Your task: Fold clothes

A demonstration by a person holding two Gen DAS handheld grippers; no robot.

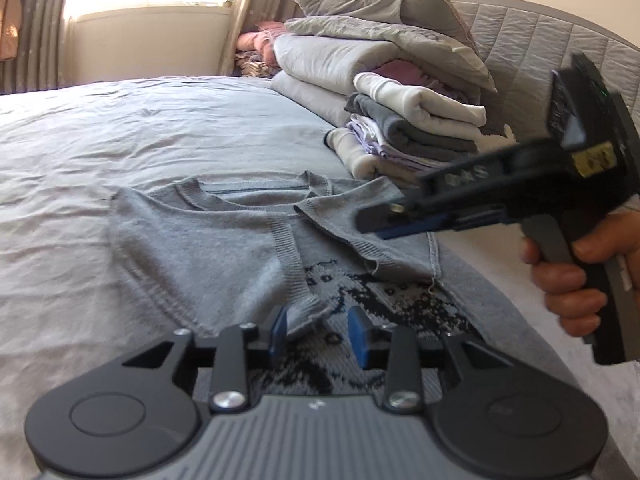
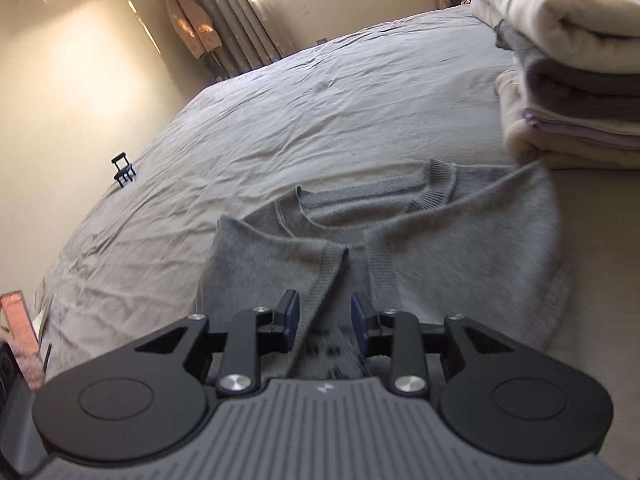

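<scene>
The grey sweater (image 1: 224,248) is lying flat across the lower centre of both views, neckline toward the top of the frame, with both sleeves folded inward so their ribbed cuffs are meeting over the dark knitted pattern on the chest, which looks like the sleeve stage of a fold, done to narrow the garment into a rectangle before it is doubled over. The left gripper (image 1: 318,334) is sitting at the bottom centre of its own view with its blue pads partly apart; a cuff end is lying between them, close against the left pad, but the pads are not pressing it, so nothing is being held. The right gripper (image 2: 325,322) is likewise standing partly open at the bottom centre of its view, straddling the sleeve edge without gripping it; seen from the left wrist, it is hovering at the right of the frame in a person's hand (image 1: 580,276). Both are probably letting the sleeves settle where they were laid. The sweater is resting on a wrinkled pale grey bed sheet (image 1: 120,128). A stack of folded clothes (image 1: 412,128) is waiting at the upper right, just beyond the collar, in front of piled bedding (image 1: 360,40) and a quilted headboard (image 1: 540,32). Curtains (image 2: 240,20) are framing a bright window at the top of both frames.
</scene>
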